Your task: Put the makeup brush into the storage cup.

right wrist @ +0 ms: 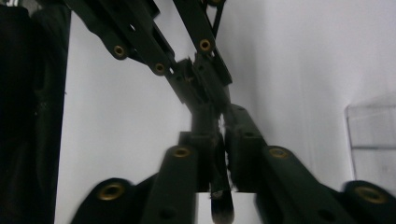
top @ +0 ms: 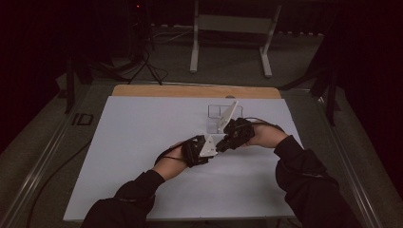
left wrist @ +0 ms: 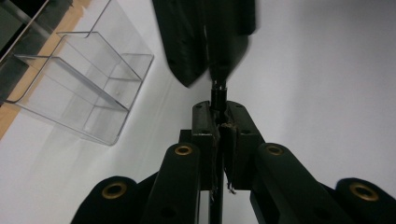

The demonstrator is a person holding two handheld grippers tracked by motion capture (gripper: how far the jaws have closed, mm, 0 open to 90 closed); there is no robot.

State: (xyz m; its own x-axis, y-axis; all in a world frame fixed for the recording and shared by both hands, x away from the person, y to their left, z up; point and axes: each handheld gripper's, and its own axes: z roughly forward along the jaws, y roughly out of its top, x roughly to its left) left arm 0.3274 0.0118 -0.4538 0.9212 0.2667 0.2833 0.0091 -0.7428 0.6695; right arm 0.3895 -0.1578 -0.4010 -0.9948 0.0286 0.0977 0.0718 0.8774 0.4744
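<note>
Black sleeves (top: 304,166), black jaw linkages with brass-ringed pivots (left wrist: 183,150), and seemingly pale three-cornered top plates (top: 207,146).

The high view is dim and grainy; the room beyond the table (top: 142,142) sinks into near black, and only the pale surface catches light. In the left gripper view the sheet glows evenly, the black part just ahead of the left gripper (left wrist: 219,123) is smeared by motion blur, and the clear box (left wrist: 88,88) beside it shows faint glints (edges only). The right gripper (right wrist: 219,135) looks soft, its near links unfocused.
</note>
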